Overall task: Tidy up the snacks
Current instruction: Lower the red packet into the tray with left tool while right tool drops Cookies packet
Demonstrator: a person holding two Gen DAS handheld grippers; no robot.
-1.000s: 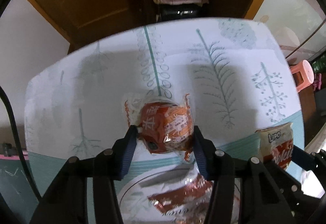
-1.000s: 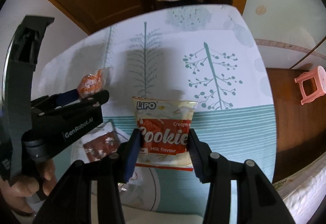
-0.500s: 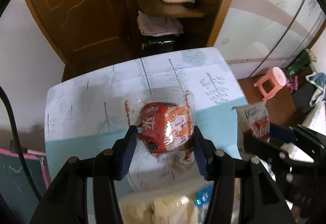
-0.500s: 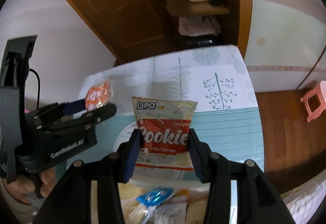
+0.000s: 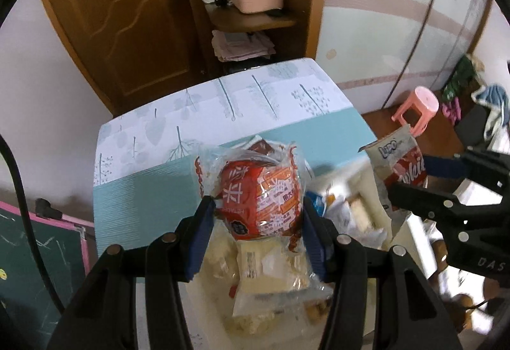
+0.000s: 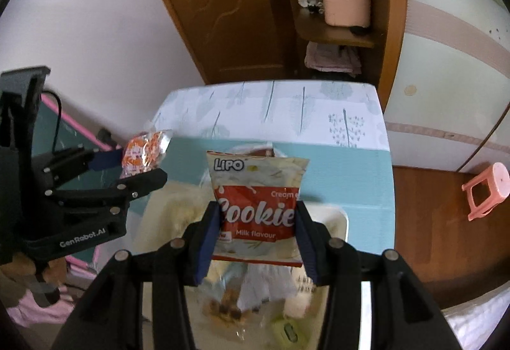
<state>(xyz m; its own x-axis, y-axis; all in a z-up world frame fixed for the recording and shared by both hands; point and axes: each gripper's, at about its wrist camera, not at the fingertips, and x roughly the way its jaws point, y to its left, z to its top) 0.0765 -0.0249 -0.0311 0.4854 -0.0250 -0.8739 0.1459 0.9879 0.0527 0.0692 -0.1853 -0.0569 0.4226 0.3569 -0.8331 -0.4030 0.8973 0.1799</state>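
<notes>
We see the left hand-held gripper (image 5: 256, 222) clenched on a round red-orange snack (image 5: 261, 197) in crinkly clear wrap, aloft over the desk (image 5: 143, 203). The right hand-held gripper (image 6: 258, 235) grasps a flat glossy Lipo cookie bag (image 6: 256, 206), white and red, at 3 o'clock of the left one. Below lie blurred wrapped snacks (image 5: 271, 280).

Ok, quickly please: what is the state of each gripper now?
Left gripper: closed on the red snack pack.
Right gripper: closed on the Lipo cookie bag.
</notes>
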